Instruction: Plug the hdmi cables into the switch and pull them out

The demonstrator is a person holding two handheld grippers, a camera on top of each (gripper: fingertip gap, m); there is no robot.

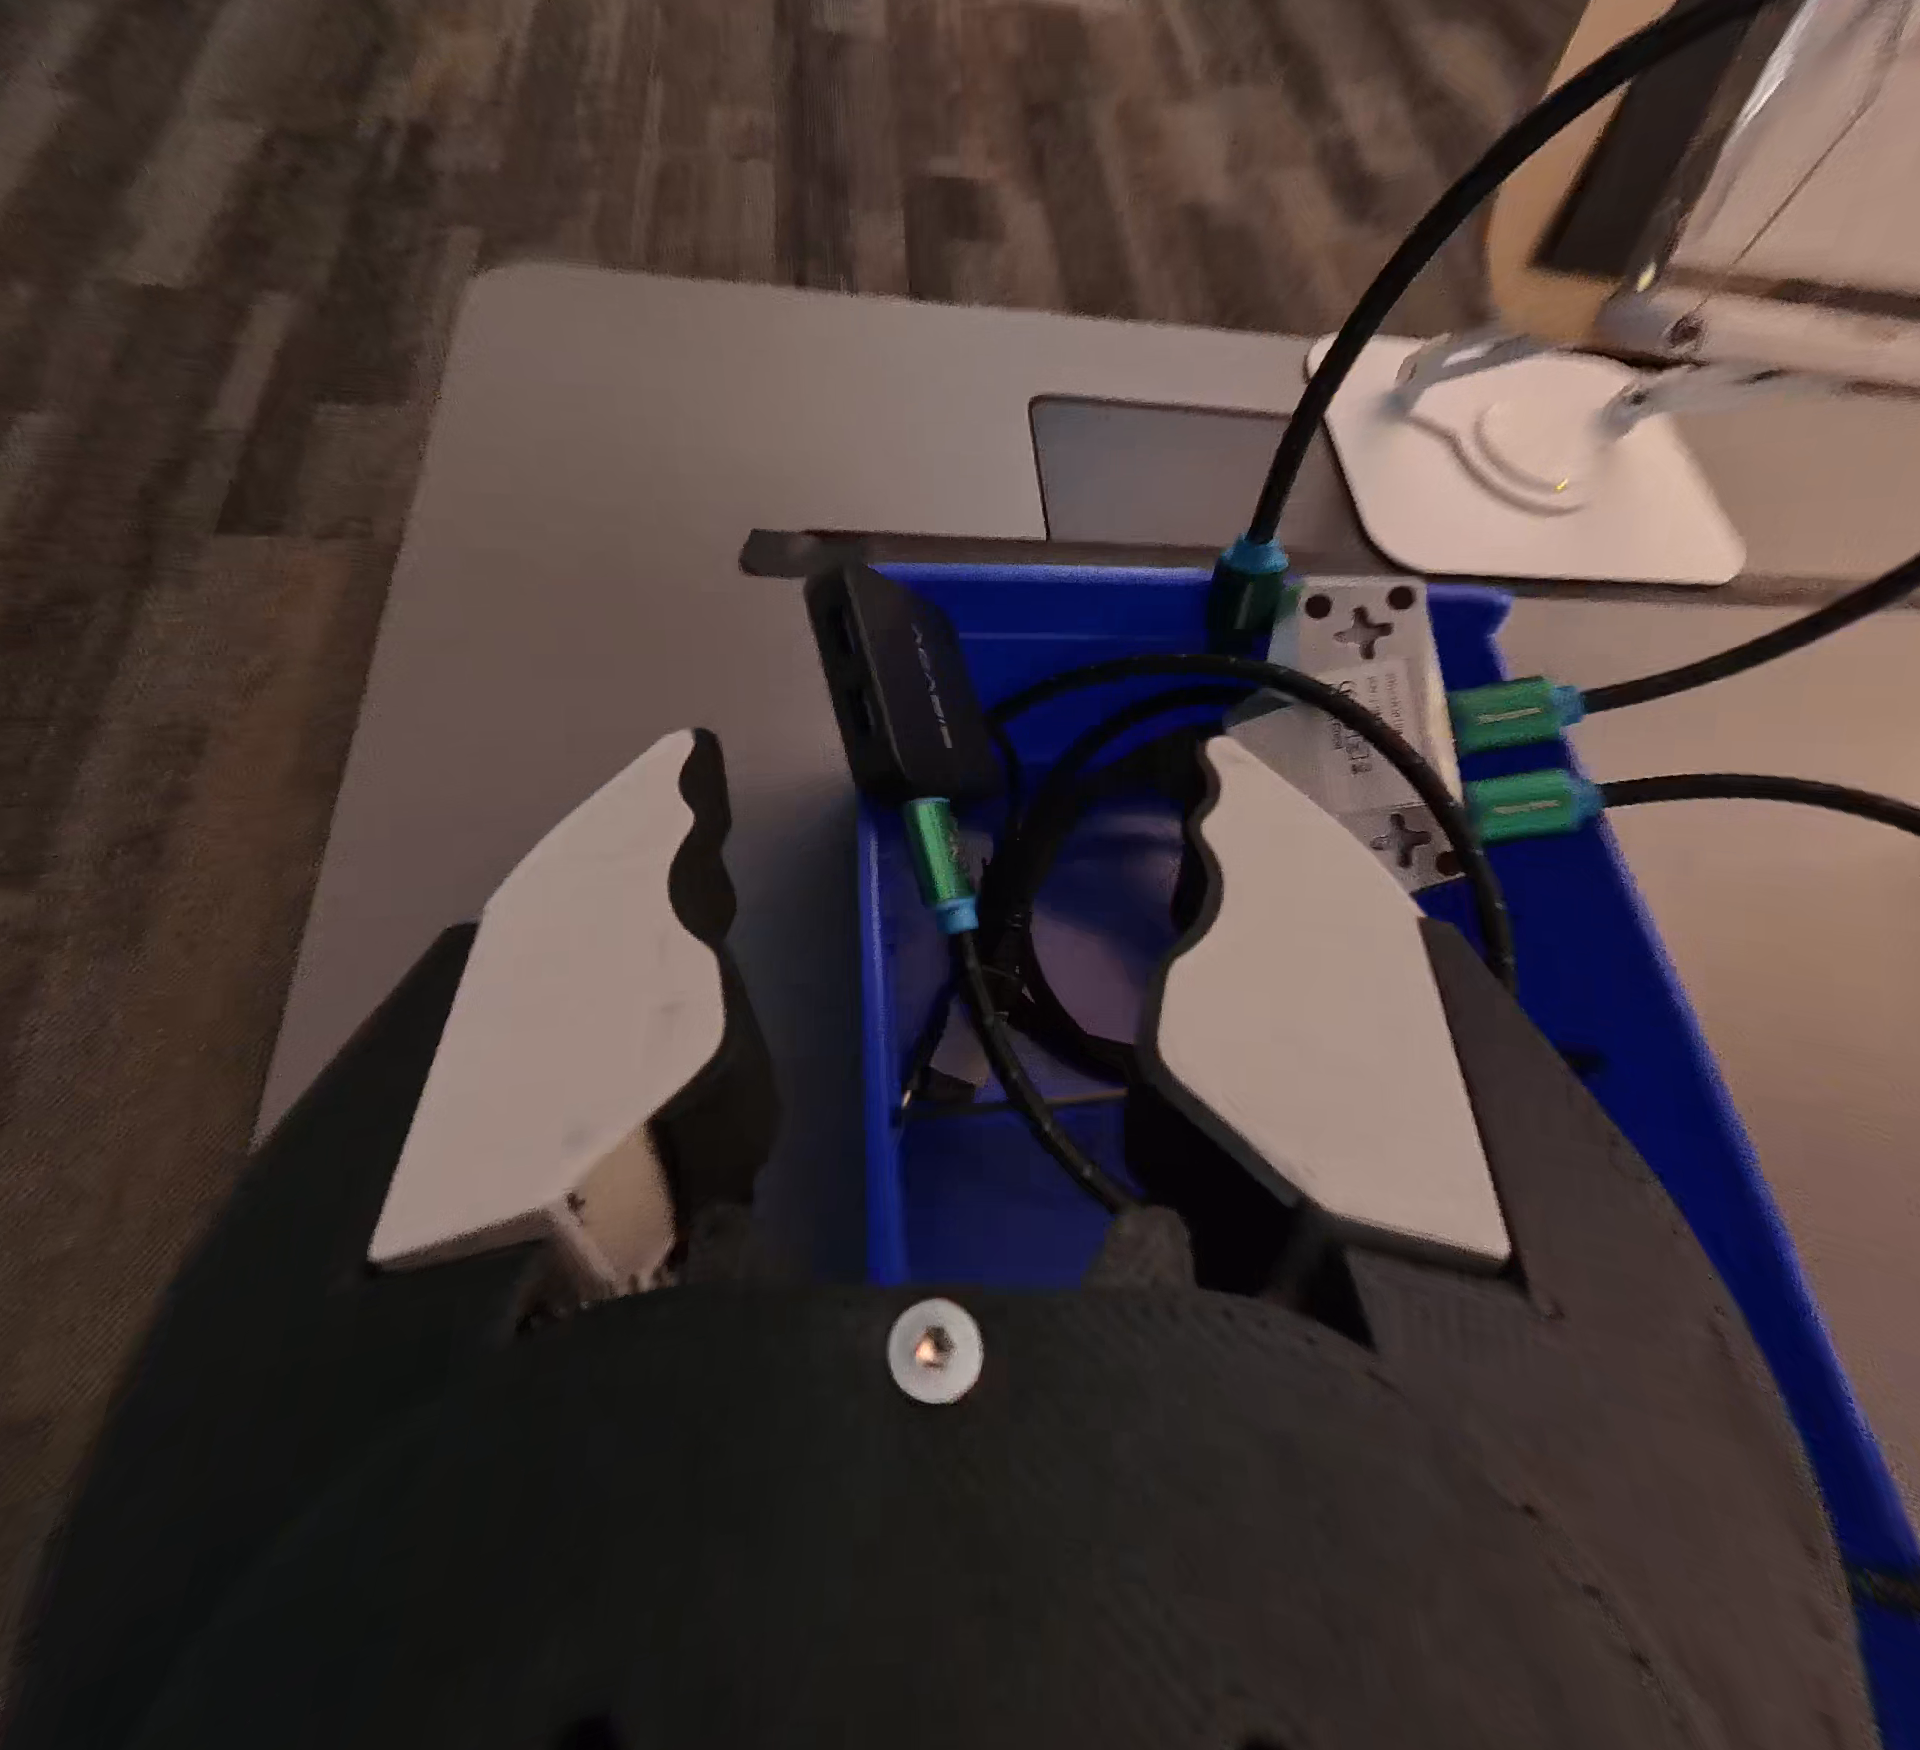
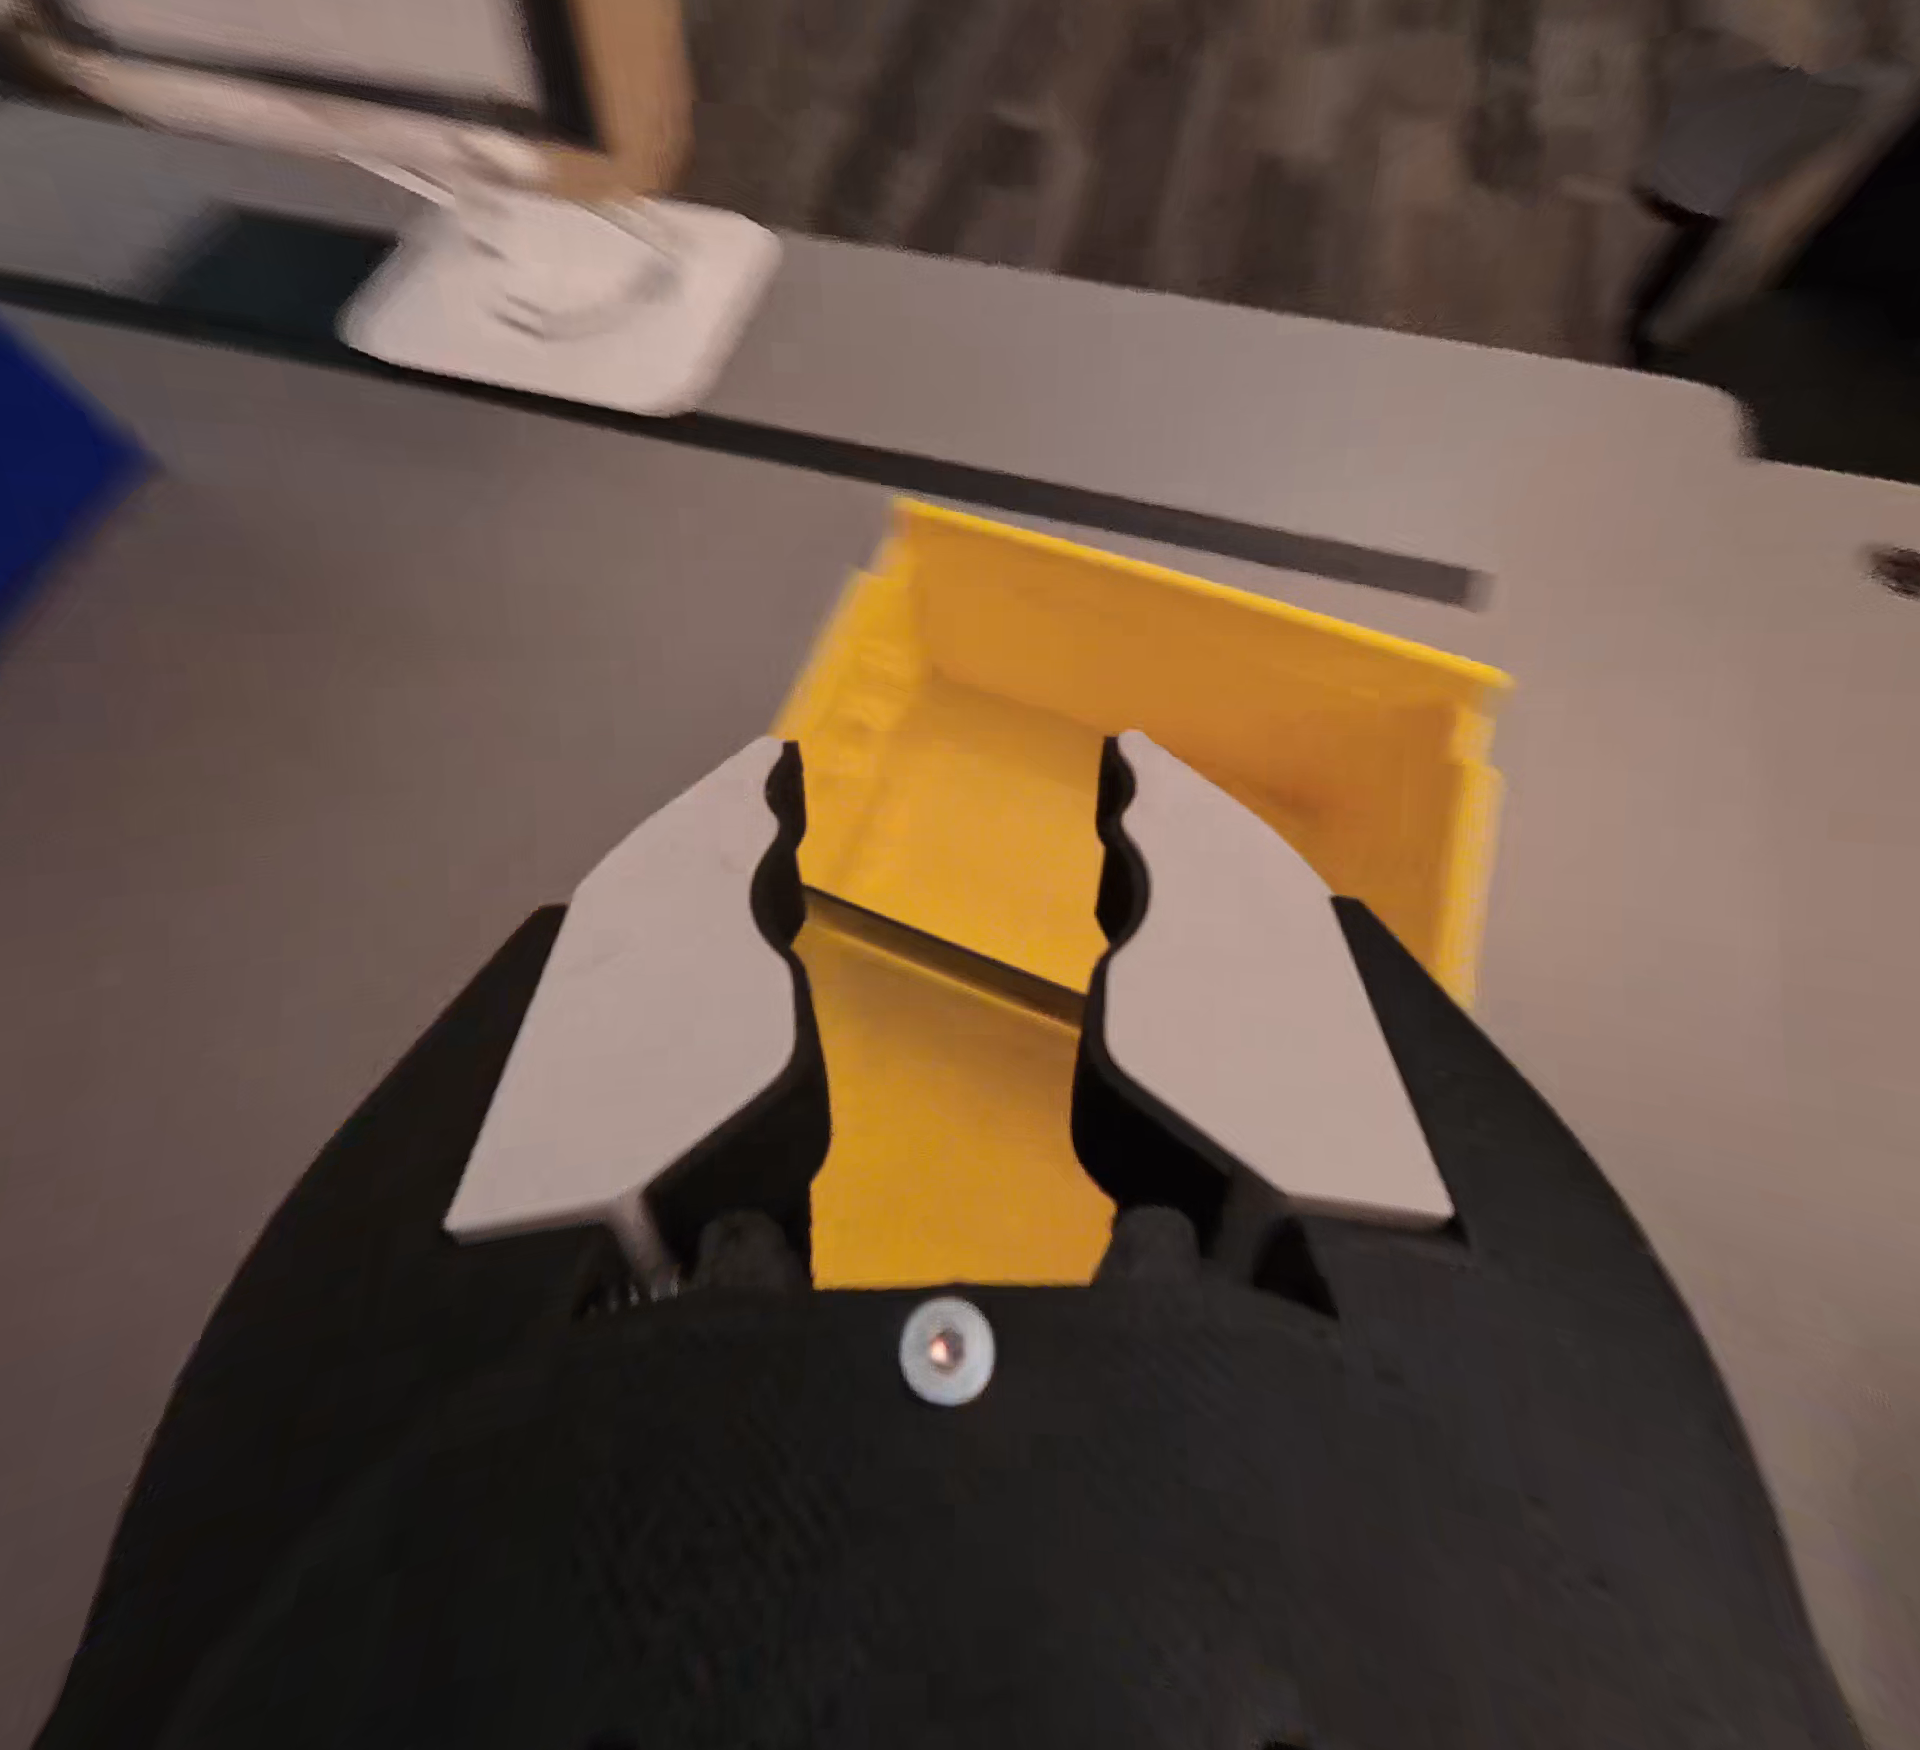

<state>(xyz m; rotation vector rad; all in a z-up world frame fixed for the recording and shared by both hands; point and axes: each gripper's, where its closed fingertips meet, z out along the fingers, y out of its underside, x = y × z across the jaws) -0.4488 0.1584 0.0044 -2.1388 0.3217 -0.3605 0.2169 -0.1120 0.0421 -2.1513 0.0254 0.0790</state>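
Left gripper (image 1: 951,755): I have it hovering above the blue bin (image 1: 1621,1056), jaws spread wide, gripping nothing.
Right gripper (image 2: 951,755): jaws apart and empty, poised over the yellow bin (image 2: 1195,599), which looks bare inside.
Black switch (image 1: 904,692): it leans against the blue bin's far-left corner, 1 green-shelled HDMI plug (image 1: 940,853) seated in its near end; 2 ports on its left face look vacant.
Silver box (image 1: 1361,703): it sits at the bin's far-right corner with 3 more green plugs in it, 1 at the far end (image 1: 1242,594) and 2 on the right side (image 1: 1507,713).
Cable slack (image 1: 1049,931): black loops coil in the middle of the bin, directly under my left jaws.
Worktop (image 1: 623,474): grey, the blue bin standing near its far edge, a white monitor base (image 1: 1527,474) just beyond.
Risk 1: I judge that descending here could snag a loop and drag the switch, which sits loose.
Risk 2: pulling a plug 1-handed would likely lift the switch too; my right gripper is well apart from it.
Risk 3: both views are smeared, so my aim at the slim plug may slip.
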